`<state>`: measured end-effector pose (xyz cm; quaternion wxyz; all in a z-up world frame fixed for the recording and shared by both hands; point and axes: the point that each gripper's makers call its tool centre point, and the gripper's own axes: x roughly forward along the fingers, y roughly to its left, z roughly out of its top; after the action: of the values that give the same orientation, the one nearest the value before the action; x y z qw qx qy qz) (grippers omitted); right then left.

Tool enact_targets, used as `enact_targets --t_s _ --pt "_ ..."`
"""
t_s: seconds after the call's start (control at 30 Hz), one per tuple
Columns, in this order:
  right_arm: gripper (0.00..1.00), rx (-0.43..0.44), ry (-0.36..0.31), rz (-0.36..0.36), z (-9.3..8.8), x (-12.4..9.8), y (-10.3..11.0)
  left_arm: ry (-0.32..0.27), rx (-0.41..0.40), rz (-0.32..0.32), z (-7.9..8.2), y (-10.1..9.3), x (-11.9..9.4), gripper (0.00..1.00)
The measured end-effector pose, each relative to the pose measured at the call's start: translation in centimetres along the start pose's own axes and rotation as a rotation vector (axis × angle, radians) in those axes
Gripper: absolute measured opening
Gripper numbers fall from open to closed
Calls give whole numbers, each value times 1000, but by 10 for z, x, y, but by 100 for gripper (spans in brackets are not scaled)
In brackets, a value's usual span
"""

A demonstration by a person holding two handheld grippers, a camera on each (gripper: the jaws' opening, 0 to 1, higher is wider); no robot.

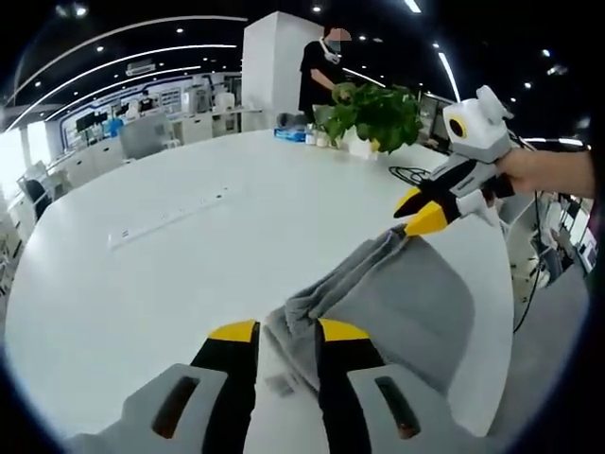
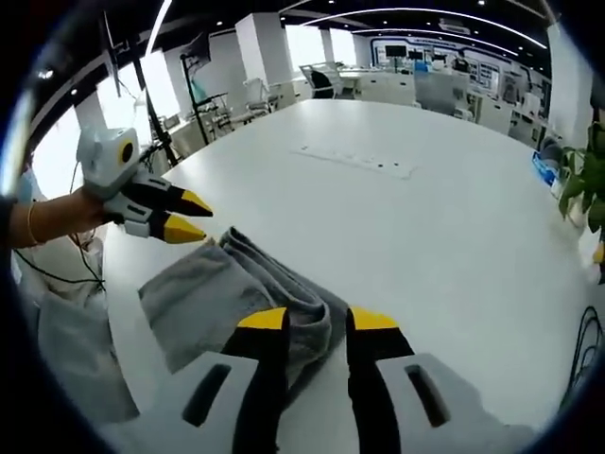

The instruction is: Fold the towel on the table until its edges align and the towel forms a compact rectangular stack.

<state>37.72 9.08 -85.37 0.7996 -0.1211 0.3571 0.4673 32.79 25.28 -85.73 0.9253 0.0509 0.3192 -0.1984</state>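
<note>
Two grippers, left (image 1: 285, 331) and right (image 2: 319, 320), fingers spread around opposite ends of the rumpled grey towel (image 1: 397, 298) on the white table (image 1: 189, 274).

You're working under long ceiling light strips (image 1: 142, 47) — even and bright, so the white table (image 1: 284, 218) reads almost blown out beyond your left gripper (image 1: 285, 331). Windows (image 2: 71, 128) up and left of your right gripper (image 2: 319, 320) glare white. Shadows are soft; there's a faint one under the grey towel (image 2: 236, 293). Fisheye bending curves the table's edge and the light strips toward the rim — detail there goes smeary. The far office is soft, and your jaws are slightly blurred close up.
</note>
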Motion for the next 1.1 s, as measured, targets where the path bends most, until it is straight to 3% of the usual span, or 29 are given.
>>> enact_targets --t_s 0.53,0.87,1.1 --pt "28 -29 -22 0 7 -20 12 -47 12 32 10 -3 -26 43" --pt "36 -22 -19 -18 -6 -34 13 -36 12 40 -5 -8 -42 47" --pt "38 -26 2 -18 -23 -39 19 -4 18 9 -20 -23 -48 53"
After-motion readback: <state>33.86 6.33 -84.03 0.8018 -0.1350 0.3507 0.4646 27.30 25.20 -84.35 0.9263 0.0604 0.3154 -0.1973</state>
